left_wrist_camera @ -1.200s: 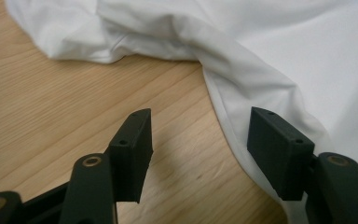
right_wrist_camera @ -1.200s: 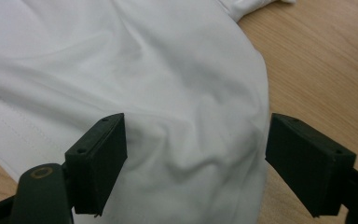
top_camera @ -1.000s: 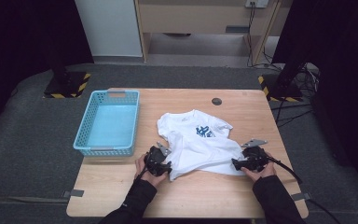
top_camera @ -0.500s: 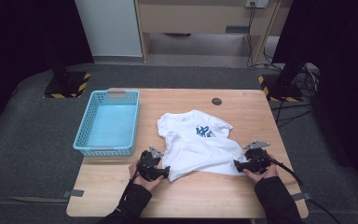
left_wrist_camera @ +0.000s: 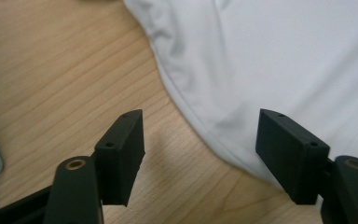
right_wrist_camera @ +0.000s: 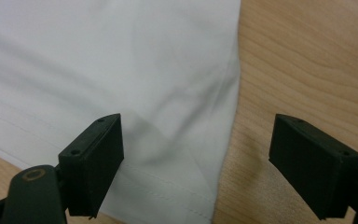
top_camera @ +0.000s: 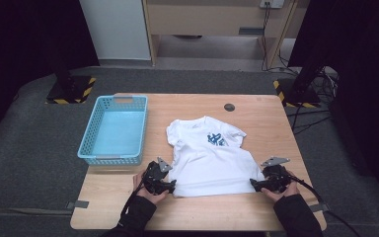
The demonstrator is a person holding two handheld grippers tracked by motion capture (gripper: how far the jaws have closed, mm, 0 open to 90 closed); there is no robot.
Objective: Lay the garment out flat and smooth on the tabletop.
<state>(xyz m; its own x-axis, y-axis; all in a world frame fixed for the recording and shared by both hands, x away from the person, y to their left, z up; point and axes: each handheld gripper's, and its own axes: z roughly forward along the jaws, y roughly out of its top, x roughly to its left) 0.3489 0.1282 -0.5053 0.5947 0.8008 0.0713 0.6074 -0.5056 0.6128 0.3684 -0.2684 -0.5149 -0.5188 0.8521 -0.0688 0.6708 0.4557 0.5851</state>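
Note:
A white T-shirt (top_camera: 209, 158) with a blue chest print lies flat on the wooden table (top_camera: 261, 118), its hem toward the front edge. My left gripper (top_camera: 170, 183) sits at the shirt's lower left corner with its jaws wide open. In the left gripper view the shirt's curved hem (left_wrist_camera: 200, 126) runs between the left gripper's (left_wrist_camera: 200, 140) jaws. My right gripper (top_camera: 254, 183) rests at the lower right corner, also open. In the right gripper view the shirt's corner (right_wrist_camera: 186, 177) lies between the right gripper's (right_wrist_camera: 198, 144) jaws, nothing pinched.
A light blue plastic basket (top_camera: 114, 129) stands on the table's left side. A small dark disc (top_camera: 229, 107) lies near the far edge. Bare wood surrounds the shirt. Beyond the table are dark stands, cables and a wooden cabinet.
Both grippers pulled the shirt's hem toward the front edge, flattening and squaring the shirt. Their jaws now stand open on the lower corners.

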